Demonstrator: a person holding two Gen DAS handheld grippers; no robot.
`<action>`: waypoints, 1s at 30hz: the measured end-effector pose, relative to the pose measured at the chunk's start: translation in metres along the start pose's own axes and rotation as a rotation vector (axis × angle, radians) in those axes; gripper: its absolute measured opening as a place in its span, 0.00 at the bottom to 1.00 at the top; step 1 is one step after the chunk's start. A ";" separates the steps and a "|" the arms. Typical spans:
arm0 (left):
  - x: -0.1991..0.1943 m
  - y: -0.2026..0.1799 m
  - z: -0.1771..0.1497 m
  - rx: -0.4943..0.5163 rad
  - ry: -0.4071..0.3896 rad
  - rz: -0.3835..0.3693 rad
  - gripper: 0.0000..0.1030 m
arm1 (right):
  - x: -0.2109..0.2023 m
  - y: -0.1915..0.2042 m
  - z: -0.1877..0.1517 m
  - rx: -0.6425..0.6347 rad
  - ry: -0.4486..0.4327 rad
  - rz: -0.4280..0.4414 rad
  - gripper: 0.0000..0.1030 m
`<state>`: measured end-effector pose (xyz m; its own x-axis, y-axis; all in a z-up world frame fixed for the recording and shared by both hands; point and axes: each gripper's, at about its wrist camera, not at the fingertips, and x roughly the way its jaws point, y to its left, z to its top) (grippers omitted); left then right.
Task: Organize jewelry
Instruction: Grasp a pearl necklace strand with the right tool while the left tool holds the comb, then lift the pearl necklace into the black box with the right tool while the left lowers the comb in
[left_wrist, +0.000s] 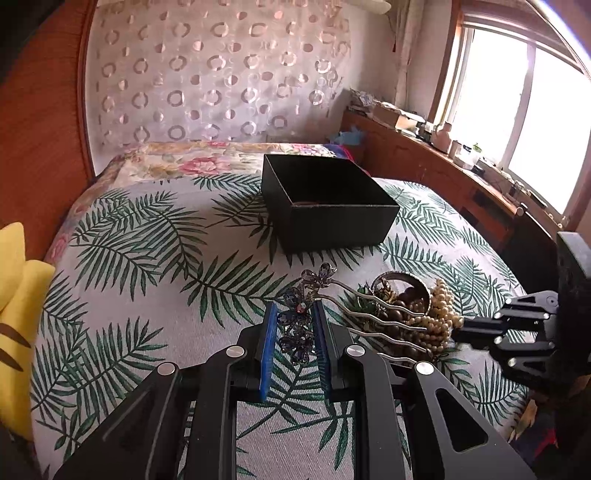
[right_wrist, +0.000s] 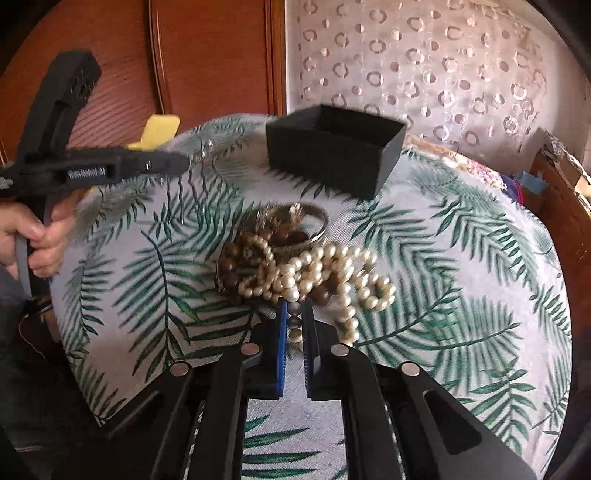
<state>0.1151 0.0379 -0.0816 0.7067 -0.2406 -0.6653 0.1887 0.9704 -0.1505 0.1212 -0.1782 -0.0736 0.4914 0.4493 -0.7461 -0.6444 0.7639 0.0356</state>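
Observation:
My left gripper (left_wrist: 294, 314) is shut on the purple crystal flowers of a hair comb (left_wrist: 299, 321); its silver wavy prongs (left_wrist: 384, 325) point right over the jewelry pile. In the right wrist view the left gripper (right_wrist: 177, 162) holds the comb (right_wrist: 195, 184) above the cloth, blurred. The pile holds a pearl necklace (right_wrist: 325, 273), brown wooden beads (right_wrist: 229, 262) and a silver bangle (right_wrist: 314, 218). My right gripper (right_wrist: 294, 306) is shut on pearls at the near end of the necklace. An open black box (left_wrist: 328, 206) stands beyond the pile; it also shows in the right wrist view (right_wrist: 332, 151).
A leaf-print cloth (left_wrist: 147, 266) covers the surface, with a floral cloth behind. A yellow plush (left_wrist: 18, 314) lies at the left edge. A wooden ledge with clutter (left_wrist: 443, 147) runs under the window on the right. A wooden panel stands on the left.

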 end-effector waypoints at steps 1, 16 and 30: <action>-0.001 0.000 0.001 -0.001 -0.004 0.001 0.17 | -0.005 -0.002 0.002 0.004 -0.014 0.001 0.08; -0.011 -0.006 0.026 0.021 -0.061 0.010 0.17 | -0.062 -0.021 0.061 -0.039 -0.170 -0.052 0.08; -0.007 -0.009 0.047 0.029 -0.088 0.027 0.17 | -0.090 -0.024 0.117 -0.086 -0.273 -0.095 0.08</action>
<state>0.1406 0.0298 -0.0409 0.7688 -0.2165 -0.6017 0.1874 0.9759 -0.1117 0.1610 -0.1826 0.0710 0.6841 0.4942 -0.5365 -0.6290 0.7720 -0.0909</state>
